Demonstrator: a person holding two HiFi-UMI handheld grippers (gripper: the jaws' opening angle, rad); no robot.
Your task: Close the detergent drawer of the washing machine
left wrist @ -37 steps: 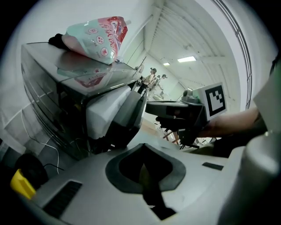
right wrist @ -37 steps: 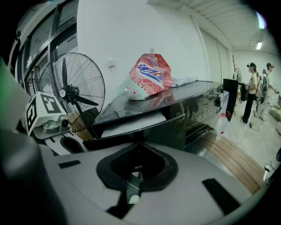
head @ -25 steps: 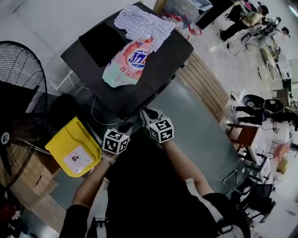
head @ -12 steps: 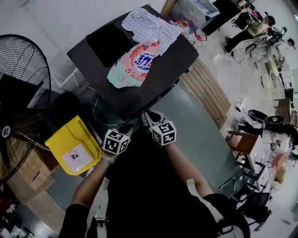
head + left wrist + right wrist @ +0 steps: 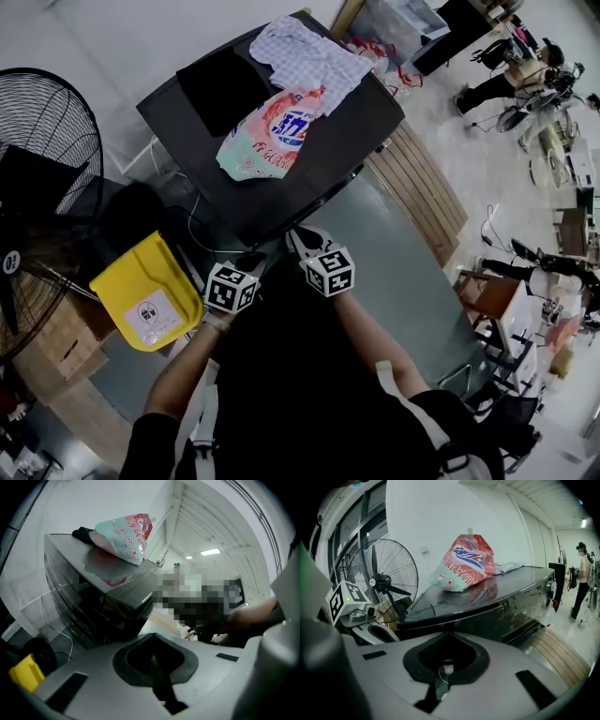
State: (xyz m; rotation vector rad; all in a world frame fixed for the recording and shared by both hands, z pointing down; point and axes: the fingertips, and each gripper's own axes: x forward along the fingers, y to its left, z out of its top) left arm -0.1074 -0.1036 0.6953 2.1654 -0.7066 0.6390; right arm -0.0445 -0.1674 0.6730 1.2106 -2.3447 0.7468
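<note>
Left tool (image 5: 249, 260) and right tool (image 5: 300, 236), both clenched and empty, sit at the glossy dark washing machine's (image 5: 333, 141) front edge. A soft detergent pouch (image 5: 267, 131) lies on top.

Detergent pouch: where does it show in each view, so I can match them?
Head view: detergent pouch, upper centre, lying on the washing machine.
Left gripper view: pouch, upper left, above the jaws.
Right gripper view: pouch, upper centre.
Shared landmark: the machine's dark top under it.
</note>
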